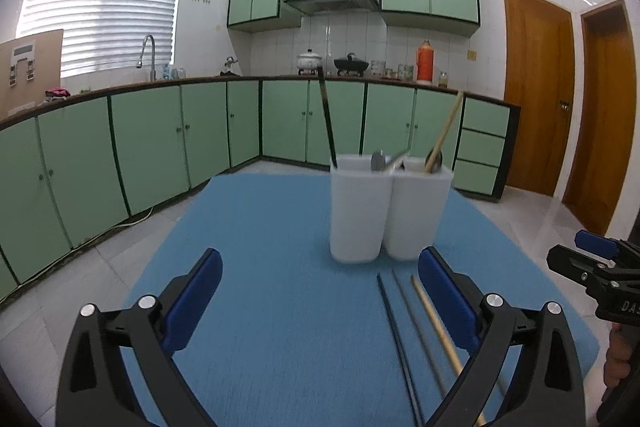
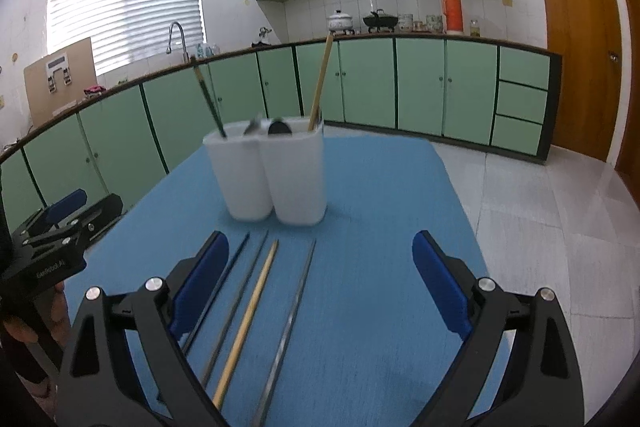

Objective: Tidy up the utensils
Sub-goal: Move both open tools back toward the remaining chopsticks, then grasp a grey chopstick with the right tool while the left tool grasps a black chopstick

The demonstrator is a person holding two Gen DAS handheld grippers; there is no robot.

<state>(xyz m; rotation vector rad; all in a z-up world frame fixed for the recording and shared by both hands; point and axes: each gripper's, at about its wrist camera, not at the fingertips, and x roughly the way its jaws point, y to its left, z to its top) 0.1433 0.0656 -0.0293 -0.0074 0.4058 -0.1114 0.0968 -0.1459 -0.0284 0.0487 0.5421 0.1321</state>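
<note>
Four loose chopsticks (image 2: 256, 307) on blue mat (image 2: 380, 227) before white holder (image 2: 276, 175), beneath wide-open right hand-held gripper (image 2: 320, 283).

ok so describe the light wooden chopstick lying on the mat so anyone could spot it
Start at the blue mat and find the white two-part holder standing on it. Four chopsticks lie in a row just in front of it. The wooden chopstick is third from the left, the only pale tan one among dark and grey sticks.

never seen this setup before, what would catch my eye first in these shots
The white twin-compartment holder stands mid-way up the blue mat, with a dark chopstick and a wooden chopstick sticking up from it. In front of it, four loose chopsticks lie side by side on the mat. Behind runs a wall of green cabinets.
</note>
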